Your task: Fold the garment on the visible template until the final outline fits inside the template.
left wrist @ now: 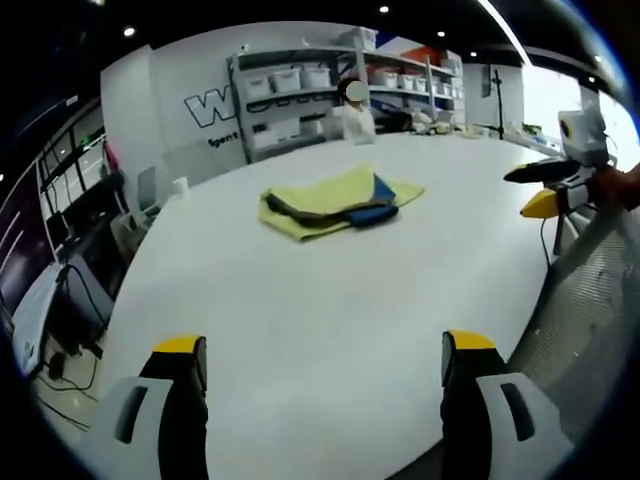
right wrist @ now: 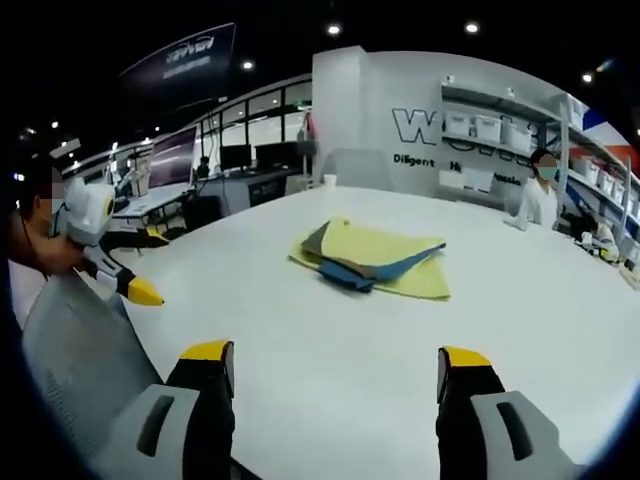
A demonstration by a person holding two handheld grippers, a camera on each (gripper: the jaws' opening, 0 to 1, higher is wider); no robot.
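Left gripper view puts the garment, a yellow, grey and blue folded pile on a yellow template, at twelve o'clock from the left gripper, well apart across the white table; its long axis runs nine to three. Right gripper view shows the same pile at twelve o'clock from the right gripper, about as far off. Both sets of jaws are spread wide, holding and touching nothing. Neither hand looks clearly nearer.
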